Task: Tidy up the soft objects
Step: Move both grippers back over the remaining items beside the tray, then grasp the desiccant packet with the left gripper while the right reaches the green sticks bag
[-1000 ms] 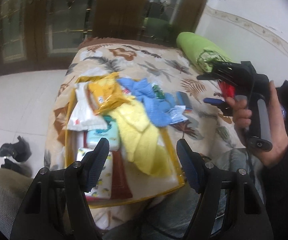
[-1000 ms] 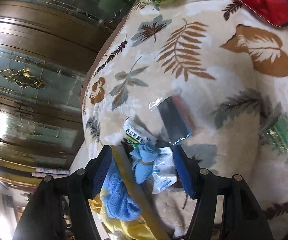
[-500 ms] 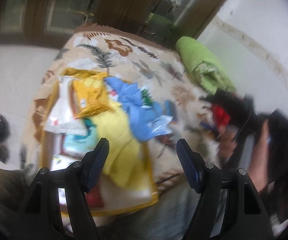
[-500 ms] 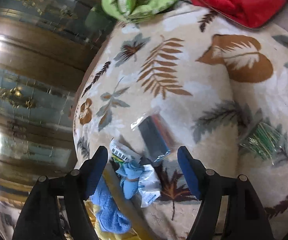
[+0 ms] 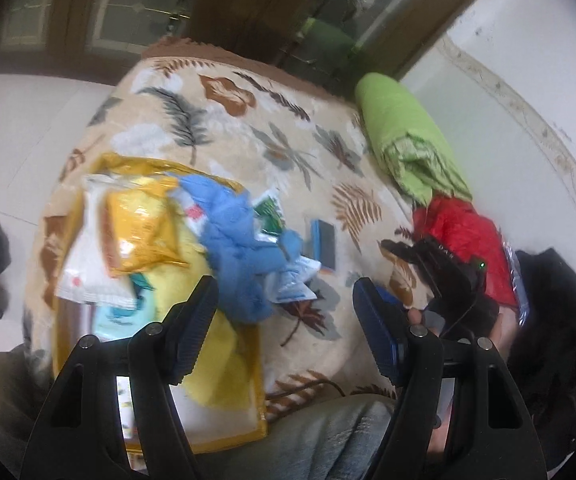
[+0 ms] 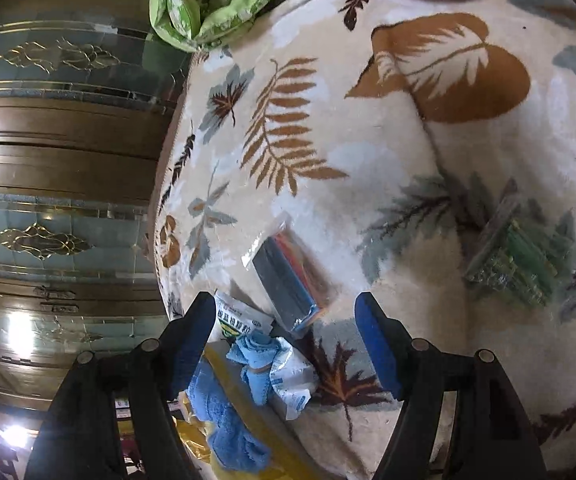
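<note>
Right gripper (image 6: pixel 283 340) fingers apart, nothing between them; they have just been opening. Left gripper (image 5: pixel 285 320) fingers apart, empty. Just ahead, the blue cloth (image 6: pixel 223 412) drapes over the yellow tray (image 5: pixel 243 420) rim: light, limp; pinch a raised fold. Beyond, the wrapped sponge (image 6: pixel 288 284) lies on open bed blanket (image 6: pixel 368 160).
</note>
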